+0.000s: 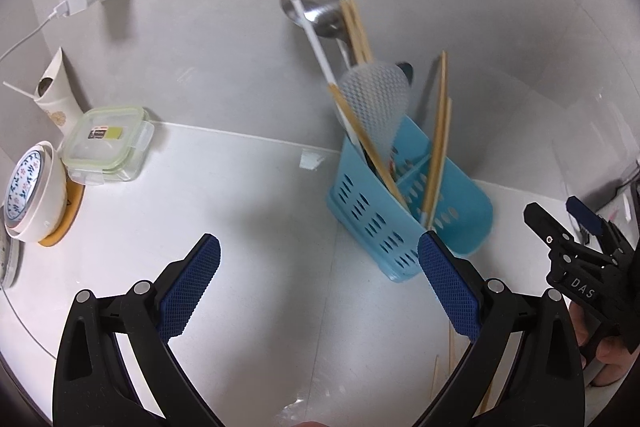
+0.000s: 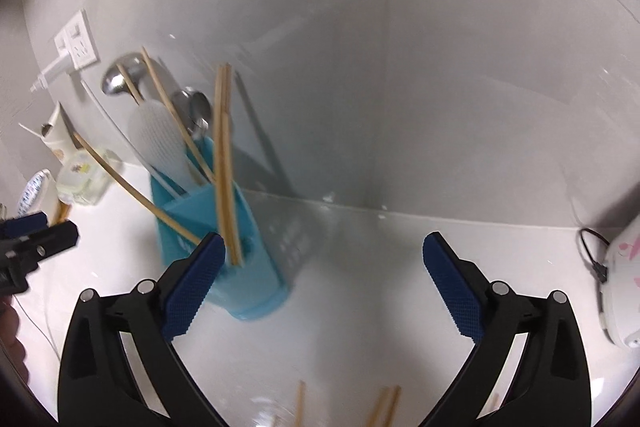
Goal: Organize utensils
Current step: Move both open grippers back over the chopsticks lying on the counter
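I see a white surface (image 1: pixel 248 211) that runs back to a pale grey wall (image 1: pixel 240 67) and fills most of both wrist views. On it stands the blue utensil caddy (image 1: pixel 376 223), a perforated plastic holder split into compartments, close to the wall and ahead of both my grippers. My left gripper (image 1: pixel 319 281) hangs above the surface in front of the caddy, jaws spread wide with nothing between them. My right gripper (image 2: pixel 324 281) is just as wide apart and empty; in its own view the left pad sits just in front of the caddy's near wall. In the caddy's rear compartment I can make out a steel ladle (image 1: pixel 312 9) leaning up against the wall, a white dimpled rice paddle (image 1: pixel 374 99), and a white chopstick. A pair of bamboo chopsticks (image 2: pixel 224 163) stands tilted in the front compartment. More loose chopsticks (image 2: pixel 386 407) lie on the surface at the bottom edge of the right wrist view, blurred. Far left sit a lidded food container (image 1: pixel 106 143) and a patterned bowl (image 1: pixel 34 191).
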Demonstrator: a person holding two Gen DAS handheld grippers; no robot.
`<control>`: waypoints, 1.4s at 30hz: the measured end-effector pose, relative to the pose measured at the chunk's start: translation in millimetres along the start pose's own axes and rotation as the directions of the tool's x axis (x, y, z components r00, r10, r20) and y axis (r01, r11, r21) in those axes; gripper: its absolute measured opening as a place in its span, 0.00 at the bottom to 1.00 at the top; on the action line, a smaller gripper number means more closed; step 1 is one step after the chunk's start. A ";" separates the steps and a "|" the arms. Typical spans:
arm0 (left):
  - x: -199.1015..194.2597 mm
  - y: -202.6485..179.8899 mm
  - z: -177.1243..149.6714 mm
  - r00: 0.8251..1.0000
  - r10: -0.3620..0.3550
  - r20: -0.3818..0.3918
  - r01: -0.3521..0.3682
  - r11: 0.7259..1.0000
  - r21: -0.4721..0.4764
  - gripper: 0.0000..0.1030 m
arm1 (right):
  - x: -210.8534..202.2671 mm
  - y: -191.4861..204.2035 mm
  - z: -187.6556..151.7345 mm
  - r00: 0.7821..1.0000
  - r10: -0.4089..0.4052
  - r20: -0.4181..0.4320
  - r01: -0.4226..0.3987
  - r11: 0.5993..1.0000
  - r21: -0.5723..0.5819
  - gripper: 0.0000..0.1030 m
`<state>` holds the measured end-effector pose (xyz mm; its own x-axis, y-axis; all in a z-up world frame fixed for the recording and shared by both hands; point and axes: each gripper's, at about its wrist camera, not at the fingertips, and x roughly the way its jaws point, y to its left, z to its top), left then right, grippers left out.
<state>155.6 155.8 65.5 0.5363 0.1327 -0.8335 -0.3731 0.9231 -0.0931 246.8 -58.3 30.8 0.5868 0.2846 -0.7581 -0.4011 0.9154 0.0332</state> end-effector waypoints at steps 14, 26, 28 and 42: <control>-8.6 -44.8 -33.7 0.999 -0.036 -0.039 0.039 0.997 0.071 0.94 | -34.6 -68.4 -58.0 0.997 -0.049 -0.058 0.053 0.997 0.060 0.92; 1.5 -82.1 -89.7 0.994 -0.040 -0.104 0.052 0.992 0.118 0.94 | -51.7 -108.6 -129.8 0.983 -0.100 -0.154 0.115 0.989 0.093 0.92; 6.3 -87.1 -98.5 0.991 -0.042 -0.126 0.058 0.991 0.119 0.94 | -51.5 -113.4 -140.5 0.978 -0.106 -0.180 0.125 0.987 0.099 0.92; 44.8 -109.2 -171.1 0.957 -0.070 -0.282 0.106 0.988 0.116 0.94 | -41.8 -133.3 -209.9 0.916 -0.071 -0.394 0.129 0.984 0.122 0.83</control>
<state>90.8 -0.8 -54.9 0.3258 -0.0394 -0.9446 -0.2237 0.9675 -0.1175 128.1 -252.0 -78.6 0.2888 0.0835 -0.9537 -0.2337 0.9722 0.0143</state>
